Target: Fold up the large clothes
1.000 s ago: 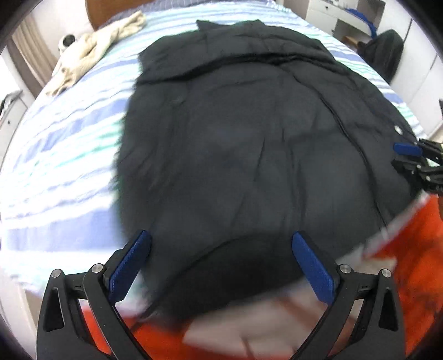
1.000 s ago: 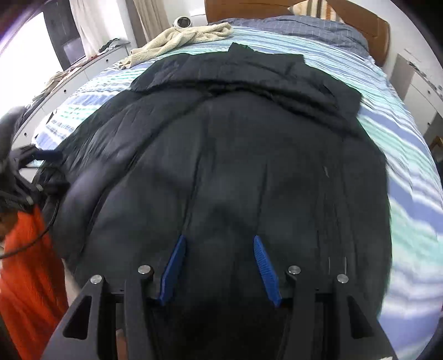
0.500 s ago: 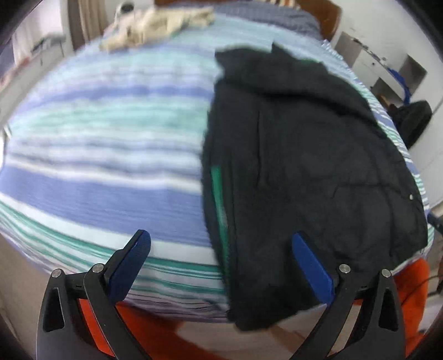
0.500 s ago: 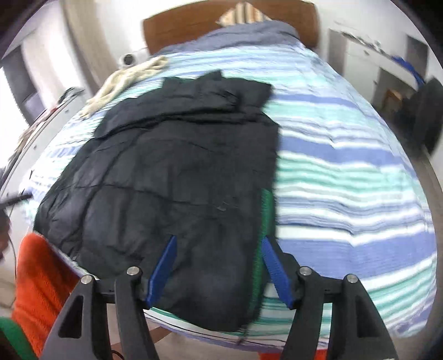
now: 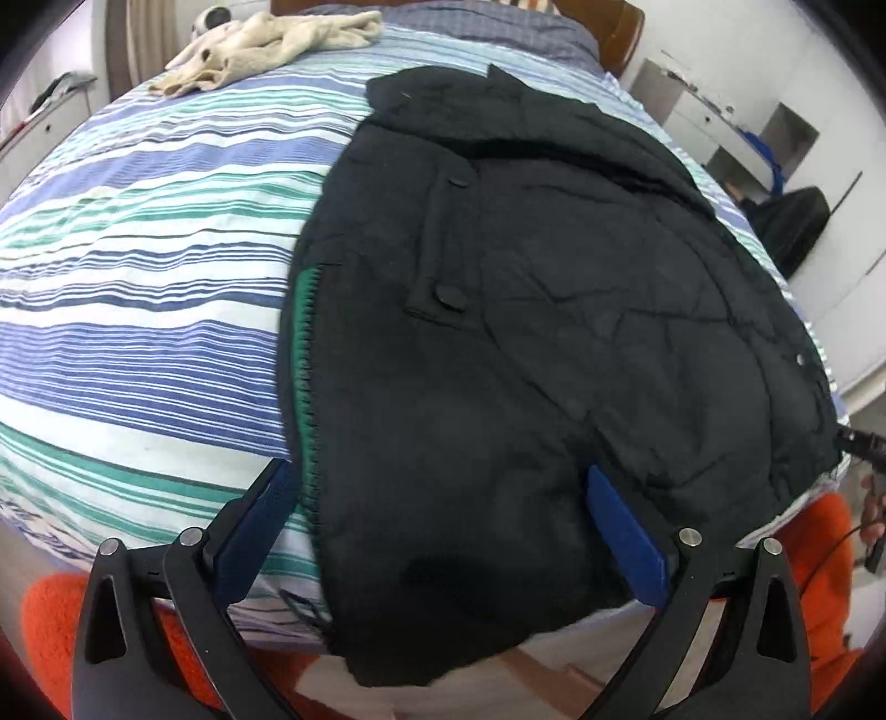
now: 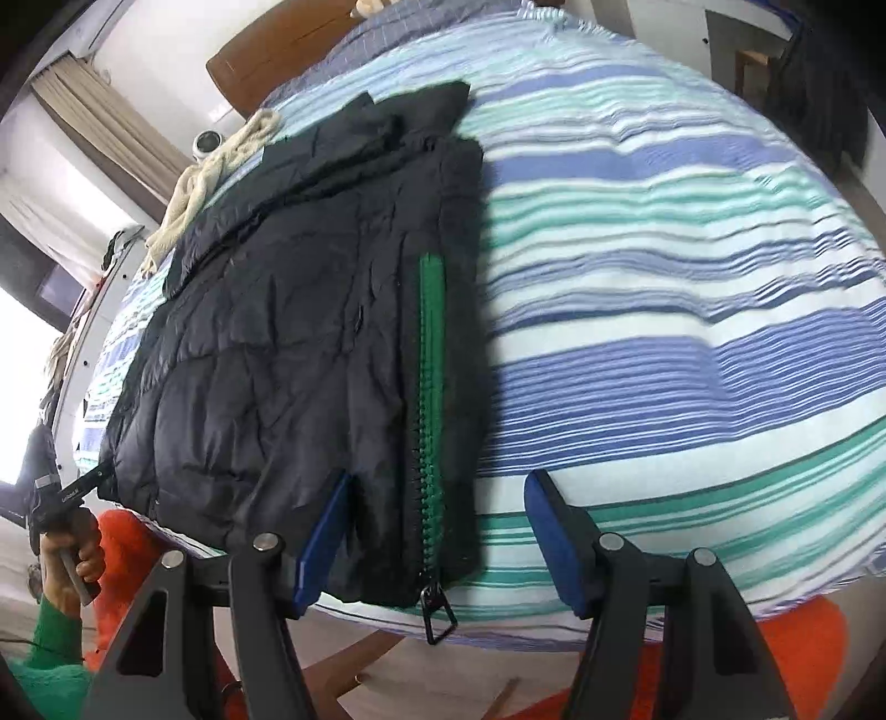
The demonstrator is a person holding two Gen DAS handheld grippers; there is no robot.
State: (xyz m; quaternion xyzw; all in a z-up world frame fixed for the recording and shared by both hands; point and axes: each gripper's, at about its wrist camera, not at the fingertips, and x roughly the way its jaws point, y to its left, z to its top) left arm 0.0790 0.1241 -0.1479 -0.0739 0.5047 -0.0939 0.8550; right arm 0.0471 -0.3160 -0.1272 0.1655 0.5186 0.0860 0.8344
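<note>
Both tongs stand apart and grip nothing: the left tongs (image 5: 440,531) gape wide with the jacket's lower hem lying between their blue pads, untouched as far as the left wrist view shows, and the right tongs (image 6: 437,545) are spread to a middling width around the zipper edge, pressing on nothing. Between them lies the black quilted jacket (image 5: 554,310), spread flat on the bed (image 5: 138,288), filling the centre and right of the left wrist frame and the left half of the right wrist frame, its hem drooping a little over the bed's near edge at the bottom. It looks soft, puffy and light, with a smooth shell that is likely to slide against itself, so a shallow pinch on one layer would probably slip; a deeper bite through padding and lining should hold better. The green zipper (image 6: 431,399) running down its edge is the firmest line on it (the pull tab (image 6: 437,606) dangles at the bottom), and the hem corner beside it seems the sensible hold for the right side, with the opposite hem corner for the left. Being limp, it will sag between two holds and wants lifting evenly. A cream towel (image 5: 266,41) lies well apart at the upper left of the left wrist frame.
</note>
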